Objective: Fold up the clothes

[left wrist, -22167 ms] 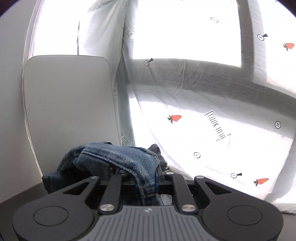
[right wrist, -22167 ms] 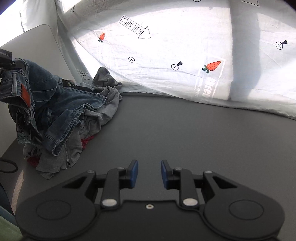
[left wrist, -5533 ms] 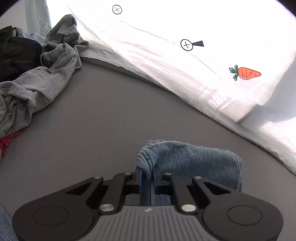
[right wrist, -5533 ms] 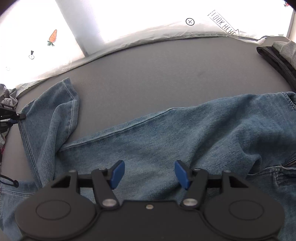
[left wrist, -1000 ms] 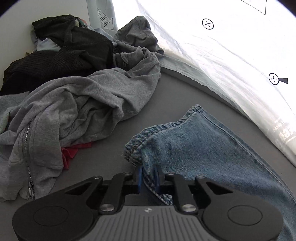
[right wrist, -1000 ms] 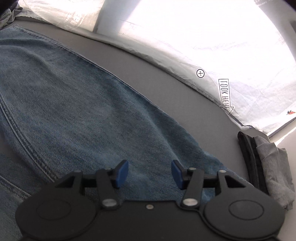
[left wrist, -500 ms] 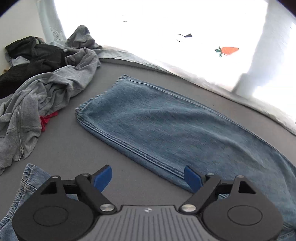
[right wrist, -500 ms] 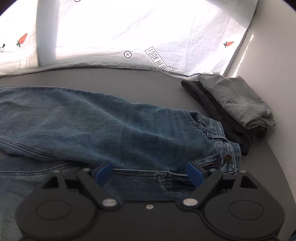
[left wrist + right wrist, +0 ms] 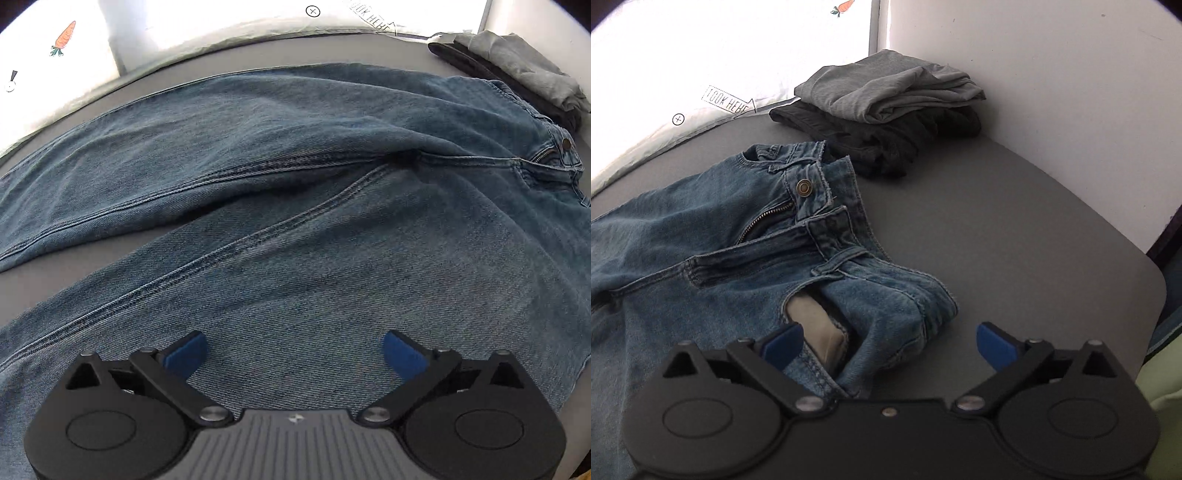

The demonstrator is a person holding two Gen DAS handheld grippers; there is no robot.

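Blue jeans [image 9: 295,206] lie spread on the grey table, legs running left, waistband at the right. My left gripper [image 9: 293,354] is open and empty just above the near leg's thigh. In the right wrist view the jeans' waistband [image 9: 812,221] shows an unbuttoned fly and a pale pocket lining [image 9: 816,328] turned out at the near corner. My right gripper [image 9: 888,345] is open and empty over that waistband corner, its left fingertip [image 9: 783,343] beside the lining.
A folded stack, grey garment [image 9: 890,88] on black garment [image 9: 886,136], sits at the table's far right corner by the wall; it also shows in the left wrist view [image 9: 517,70]. A white printed sheet [image 9: 147,40] lines the far edge. The table's right edge [image 9: 1145,266] is close.
Both grippers swung right and closer to the jeans. The left one went from the leg hems to the thigh; the right one went to the waistband corner. Both stayed open.
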